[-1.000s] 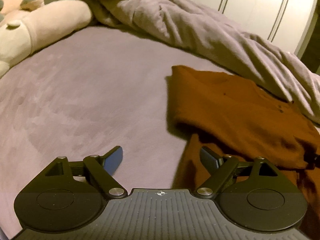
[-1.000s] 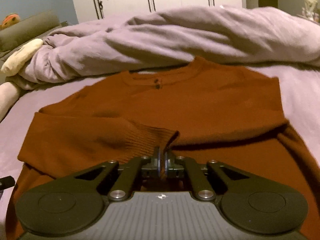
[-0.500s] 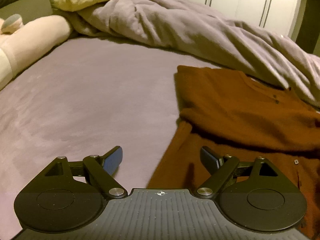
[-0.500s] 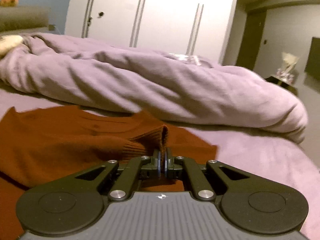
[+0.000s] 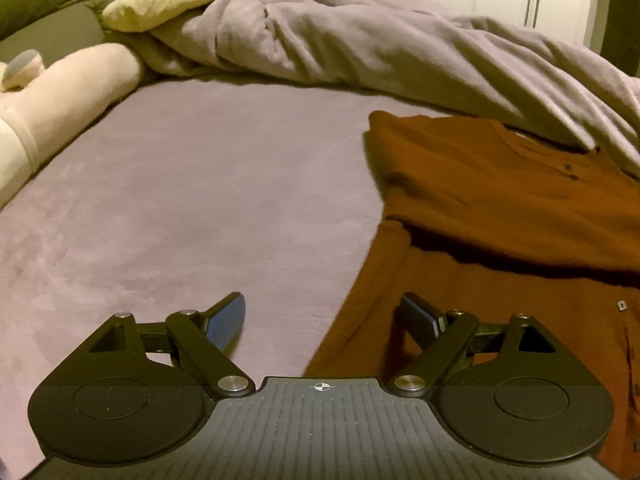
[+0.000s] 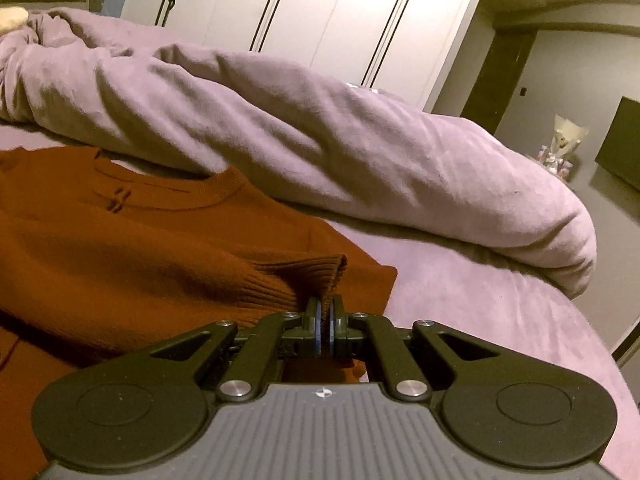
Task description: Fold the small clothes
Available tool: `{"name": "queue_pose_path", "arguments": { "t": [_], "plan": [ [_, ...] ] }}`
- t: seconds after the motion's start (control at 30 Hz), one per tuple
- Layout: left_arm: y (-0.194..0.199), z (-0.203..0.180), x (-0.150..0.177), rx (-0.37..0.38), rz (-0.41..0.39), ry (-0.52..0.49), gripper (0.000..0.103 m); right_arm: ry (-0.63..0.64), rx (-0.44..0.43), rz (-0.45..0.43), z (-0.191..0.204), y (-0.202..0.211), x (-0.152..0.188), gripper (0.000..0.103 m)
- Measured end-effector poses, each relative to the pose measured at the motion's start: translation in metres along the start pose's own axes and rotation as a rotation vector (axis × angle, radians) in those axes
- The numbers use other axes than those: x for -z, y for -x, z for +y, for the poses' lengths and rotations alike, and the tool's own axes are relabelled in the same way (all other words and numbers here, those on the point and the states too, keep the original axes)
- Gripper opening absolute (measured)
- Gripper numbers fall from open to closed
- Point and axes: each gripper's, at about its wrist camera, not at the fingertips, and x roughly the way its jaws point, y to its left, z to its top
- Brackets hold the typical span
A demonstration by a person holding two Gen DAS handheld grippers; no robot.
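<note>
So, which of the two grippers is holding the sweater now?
The right gripper: its fingers are closed on the ribbed cuff of the sweater. The left gripper is open, holding nothing, above the sweater's edge.

Both grippers: black linkage arms, silver screws, blue-padded jaws, ribbed grey housings.

Before me a mauve bed (image 5: pixel 192 208) carries a rumpled duvet (image 6: pixel 320 136), white wardrobe doors (image 6: pixel 328 20) behind under dim warm light.

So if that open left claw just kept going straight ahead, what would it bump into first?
Probably the purple bedsheet, beside the sweater's left edge; if it clears that, the rumpled duvet beyond. Depth is unclear.
</note>
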Motion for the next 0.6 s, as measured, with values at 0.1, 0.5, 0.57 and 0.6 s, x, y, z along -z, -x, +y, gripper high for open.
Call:
{"name": "queue_pose_path", "arguments": {
  "t": [0.1,0.5,0.57,0.6],
  "plan": [
    [0.001,0.002,-0.001,-0.008,-0.003,0.002,0.089,0.018,0.019,-0.007,0.001,-0.001,0.001,0.003],
    [0.004,-0.001,-0.002,-0.015,-0.004,-0.022,0.09,0.044,0.092,0.164,-0.013,-0.035,0.012,0.004],
    [0.008,0.0,-0.001,0.006,-0.012,-0.025,0.091,-0.08,0.064,0.148,-0.032,-0.021,0.009,0.004],
    [0.01,0.001,0.0,0.024,-0.017,-0.026,0.091,-0.118,0.041,0.14,-0.038,-0.013,0.01,0.004]
  ]
}}
